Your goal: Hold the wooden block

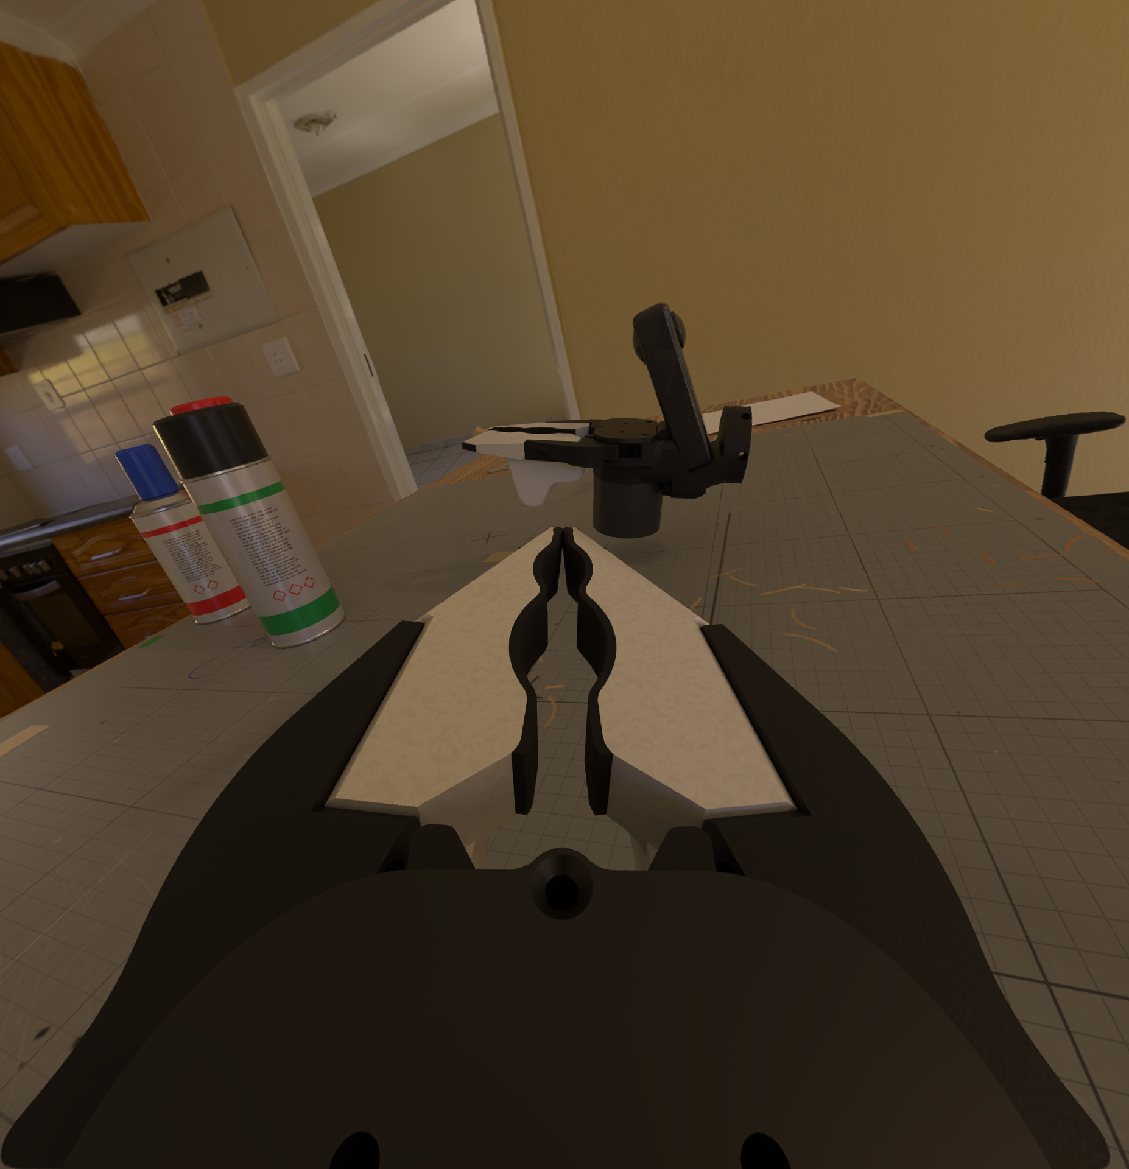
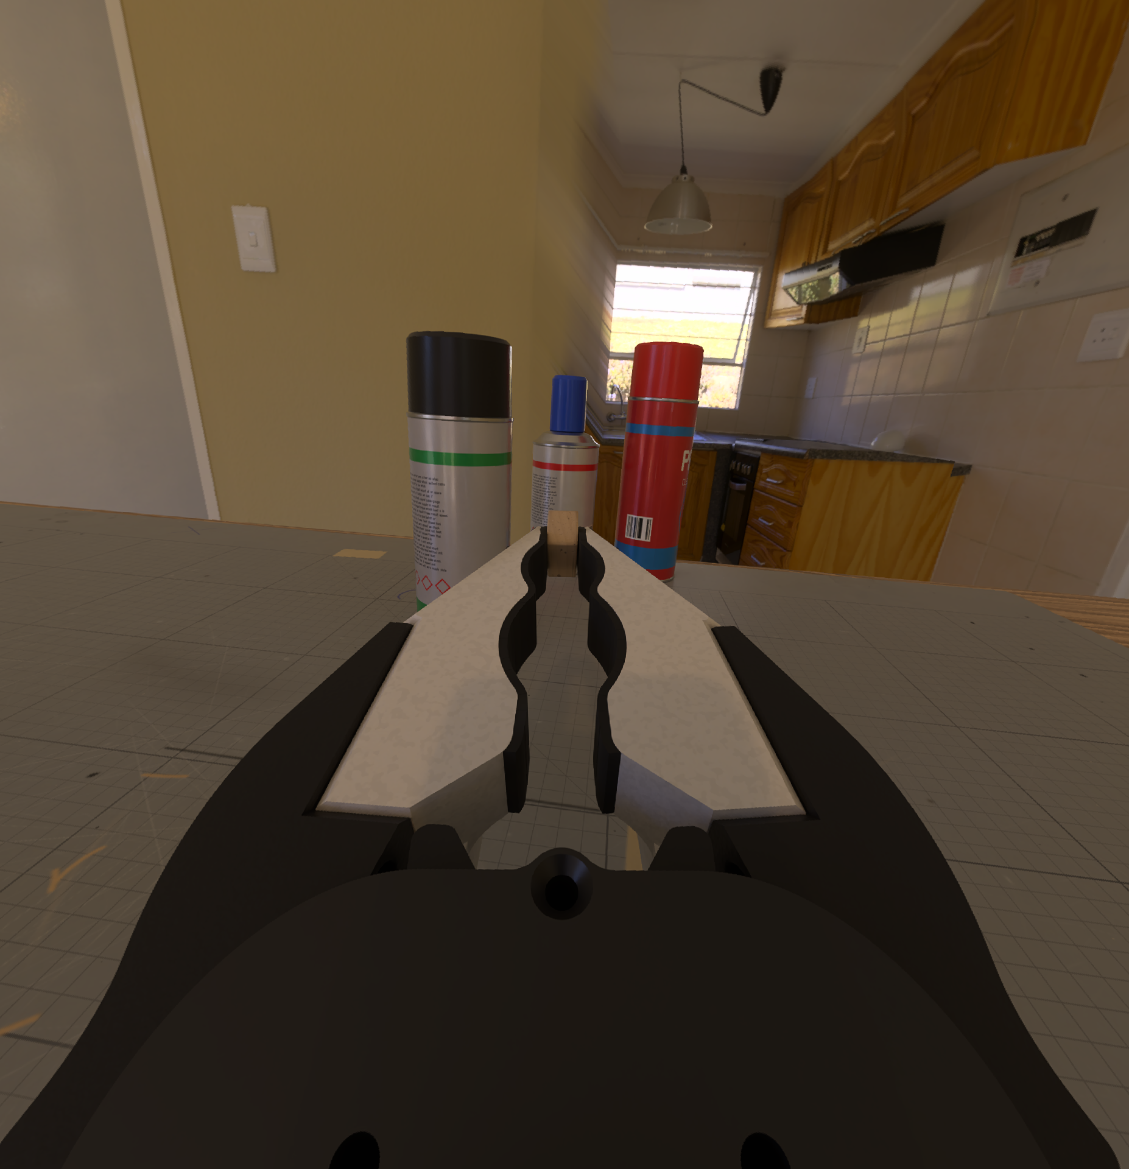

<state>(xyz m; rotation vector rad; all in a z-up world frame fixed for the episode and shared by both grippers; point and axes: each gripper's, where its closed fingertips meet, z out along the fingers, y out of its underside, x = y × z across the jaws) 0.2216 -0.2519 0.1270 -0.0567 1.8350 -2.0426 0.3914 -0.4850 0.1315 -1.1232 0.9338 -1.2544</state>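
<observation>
Only the right wrist view shows the wooden block (image 2: 562, 544), pinched between the tips of the right gripper (image 2: 562, 539) above the cutting mat (image 2: 170, 664). There a red spray can (image 2: 660, 462) is in full view. The left gripper (image 1: 562, 534) has its fingertips pressed together on nothing and is level over the mat, pointing at the right gripper (image 1: 486, 443), which hangs sideways.

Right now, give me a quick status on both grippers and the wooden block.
Right gripper: jaws shut on the wooden block, clear of the mat. Left gripper: jaws shut, empty. Three spray cans beyond, nearest the black-capped can; none touching.
</observation>
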